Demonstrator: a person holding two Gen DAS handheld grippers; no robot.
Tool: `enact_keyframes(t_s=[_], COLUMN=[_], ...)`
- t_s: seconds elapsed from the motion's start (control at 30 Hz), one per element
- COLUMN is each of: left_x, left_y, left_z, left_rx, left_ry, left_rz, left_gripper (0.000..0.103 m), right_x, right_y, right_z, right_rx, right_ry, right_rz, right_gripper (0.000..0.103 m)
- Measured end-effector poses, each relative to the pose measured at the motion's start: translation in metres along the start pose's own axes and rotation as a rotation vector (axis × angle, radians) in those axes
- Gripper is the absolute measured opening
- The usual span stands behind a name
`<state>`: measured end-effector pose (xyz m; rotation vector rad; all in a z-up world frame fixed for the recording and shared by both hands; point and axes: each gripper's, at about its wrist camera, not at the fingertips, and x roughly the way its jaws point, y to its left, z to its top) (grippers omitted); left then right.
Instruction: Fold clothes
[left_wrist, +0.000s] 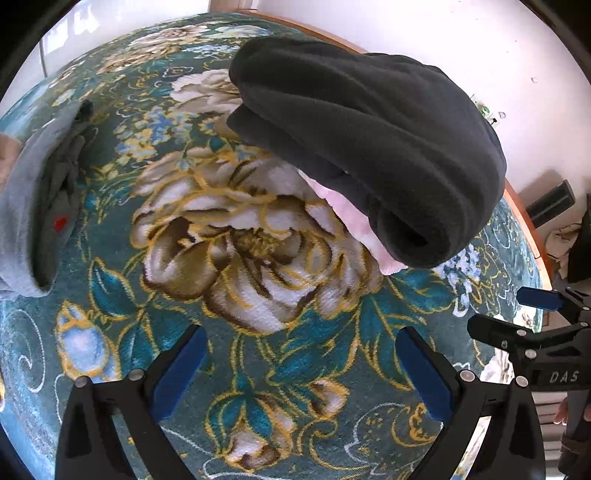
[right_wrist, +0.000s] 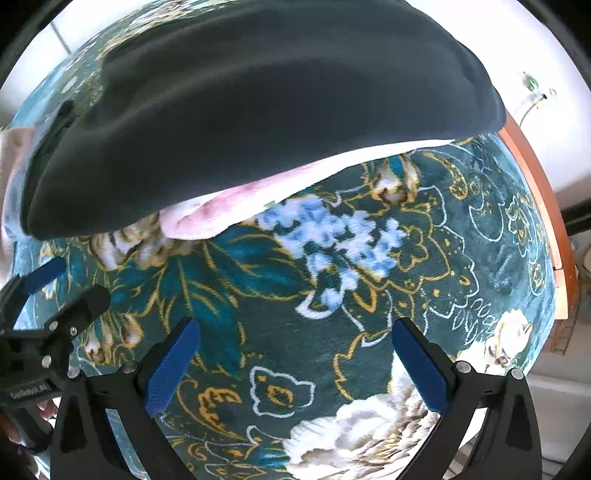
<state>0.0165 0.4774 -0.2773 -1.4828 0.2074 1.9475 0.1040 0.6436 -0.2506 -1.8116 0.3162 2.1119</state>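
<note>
A folded black fleece garment lies on a folded pink cloth on the teal floral blanket. In the right wrist view the black garment fills the top, with the pink cloth under its near edge. My left gripper is open and empty, hovering above the blanket short of the stack. My right gripper is open and empty, also short of the stack. The right gripper also shows at the right edge of the left wrist view.
A grey garment with a dark lining and a red mark lies at the blanket's left side. A wooden bed edge runs along the right. A white wall stands behind. The left gripper shows at the left edge of the right wrist view.
</note>
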Motion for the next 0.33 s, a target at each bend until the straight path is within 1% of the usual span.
enact_keyframes(t_s=[0.33], left_x=[0.0083], left_y=[0.0042], left_z=[0.0007], left_rx=[0.005], left_ry=[0.018], left_rz=[-0.009], left_gripper=[0.103], right_x=[0.0101], right_y=[-0.0006], right_z=[0.0046], right_rx=[0.002], right_ry=[0.015], right_rz=[-0.013], right_gripper=[0.103])
